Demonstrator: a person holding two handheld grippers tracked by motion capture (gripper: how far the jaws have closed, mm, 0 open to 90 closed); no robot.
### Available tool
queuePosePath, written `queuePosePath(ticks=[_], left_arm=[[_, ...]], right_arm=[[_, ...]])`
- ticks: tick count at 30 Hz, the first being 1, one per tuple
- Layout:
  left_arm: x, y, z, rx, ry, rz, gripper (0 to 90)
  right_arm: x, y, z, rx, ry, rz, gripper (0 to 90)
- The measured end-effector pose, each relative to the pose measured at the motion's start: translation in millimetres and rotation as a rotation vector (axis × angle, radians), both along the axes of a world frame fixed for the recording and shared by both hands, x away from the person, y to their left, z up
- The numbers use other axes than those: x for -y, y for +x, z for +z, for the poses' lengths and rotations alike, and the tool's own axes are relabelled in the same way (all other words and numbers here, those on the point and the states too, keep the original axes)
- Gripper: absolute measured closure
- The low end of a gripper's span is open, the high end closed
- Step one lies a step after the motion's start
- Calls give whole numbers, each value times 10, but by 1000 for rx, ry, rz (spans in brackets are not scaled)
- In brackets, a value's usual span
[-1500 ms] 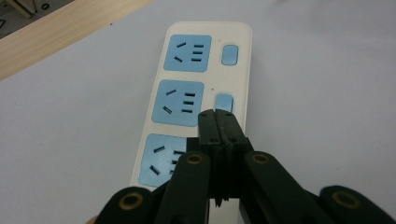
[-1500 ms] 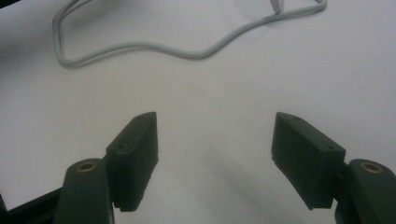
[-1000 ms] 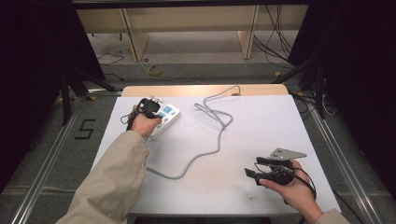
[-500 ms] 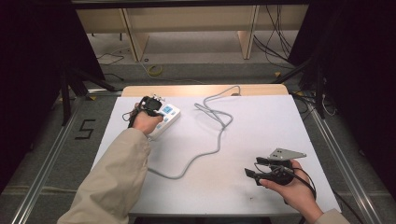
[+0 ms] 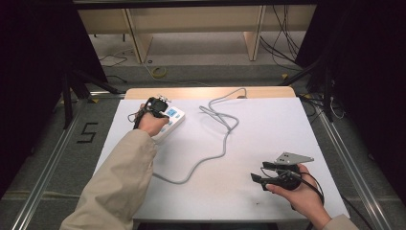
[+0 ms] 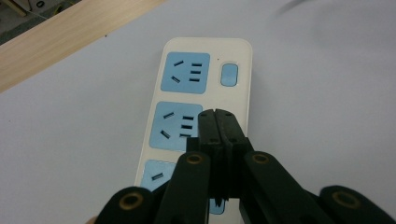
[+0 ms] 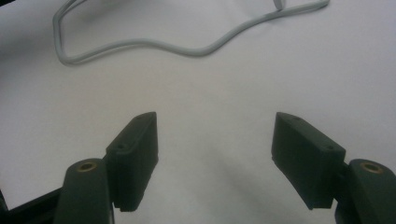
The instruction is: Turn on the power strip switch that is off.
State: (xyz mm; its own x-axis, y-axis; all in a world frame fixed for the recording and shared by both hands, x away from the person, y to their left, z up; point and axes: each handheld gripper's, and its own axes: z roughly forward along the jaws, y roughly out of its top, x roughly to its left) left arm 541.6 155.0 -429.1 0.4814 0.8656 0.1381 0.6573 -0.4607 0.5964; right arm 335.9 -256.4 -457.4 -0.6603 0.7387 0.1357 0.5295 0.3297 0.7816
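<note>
A cream power strip (image 5: 171, 120) with blue sockets lies at the table's far left; its grey cable (image 5: 218, 148) snakes across the white surface. My left gripper (image 5: 159, 104) hovers over the strip with its jaws shut and nothing between them. In the left gripper view the closed tips (image 6: 218, 122) sit above the middle blue socket (image 6: 175, 126), below the blue switch (image 6: 229, 74). My right gripper (image 5: 262, 172) rests near the front right, jaws open and empty. In the right gripper view, the gripper (image 7: 215, 130) points at bare table with the cable (image 7: 187, 46) beyond.
The white table top (image 5: 268, 124) has a wooden strip (image 5: 210, 92) along its far edge. Metal rails (image 5: 344, 158) run down both sides of the table. Wooden shelving (image 5: 191, 24) and loose cables lie on the floor behind.
</note>
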Motion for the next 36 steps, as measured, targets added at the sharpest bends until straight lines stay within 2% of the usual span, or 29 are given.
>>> queuePosePath(ticks=[21, 26, 36], left_arm=[[27, 89, -59, -25, 20, 2, 900], [21, 103, -65, -28, 13, 8, 899], [40, 127, -75, -33, 25, -3, 899]], right_arm=[[0, 1, 1, -1, 0, 2, 322], [2, 2, 0, 1, 0, 3, 322], [-4, 3, -2, -1, -1, 6, 322]])
